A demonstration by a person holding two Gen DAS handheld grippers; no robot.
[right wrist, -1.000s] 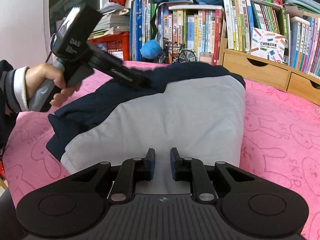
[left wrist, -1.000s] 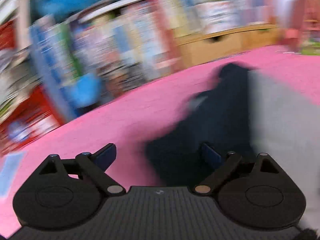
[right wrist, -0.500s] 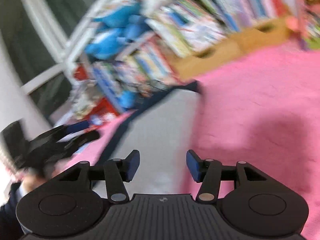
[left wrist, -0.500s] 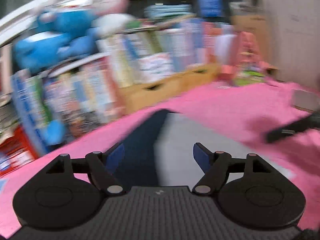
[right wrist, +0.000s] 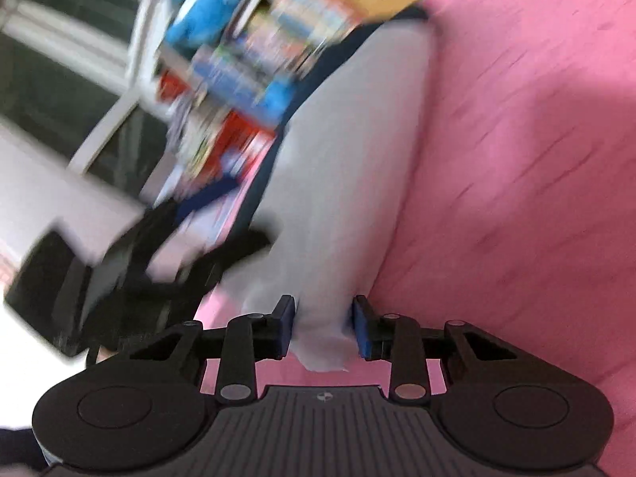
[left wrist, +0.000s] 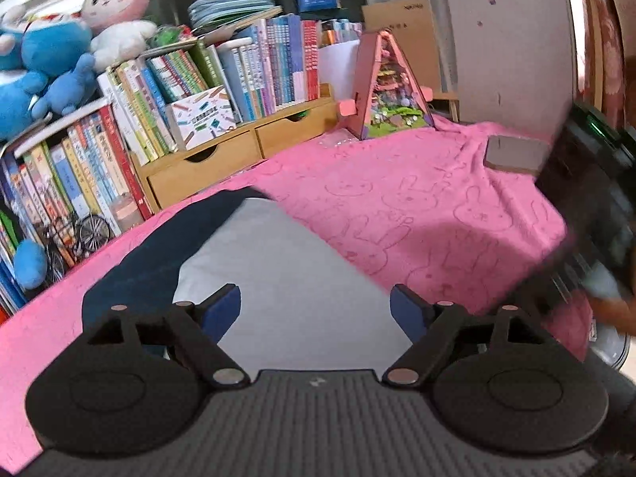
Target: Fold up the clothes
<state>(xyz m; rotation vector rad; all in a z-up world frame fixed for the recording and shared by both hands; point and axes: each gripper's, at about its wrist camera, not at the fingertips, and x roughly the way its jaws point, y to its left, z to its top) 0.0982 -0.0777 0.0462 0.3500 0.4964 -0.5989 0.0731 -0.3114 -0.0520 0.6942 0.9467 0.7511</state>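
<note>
Pink bunny-print blanket (left wrist: 417, 206) covers surface; folded grey-and-navy garment (left wrist: 278, 278) lies at its centre. We swung our left gripper (left wrist: 316, 310) off blurred shelves a second ago to face garment squarely; jaws wide and opening, nothing between pads. Our right gripper (right wrist: 324, 326), rolled since, has jaws closing around garment's grey near corner (right wrist: 322, 342); whether pads press cloth, we cannot tell. Wooden drawer unit (left wrist: 222, 159) at 11 o'clock carries books (left wrist: 254, 67).

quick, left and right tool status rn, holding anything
left tool: opening wide above the garment, holding nothing.
right tool: closing around the garment's white corner, pads not yet pressing.
</note>
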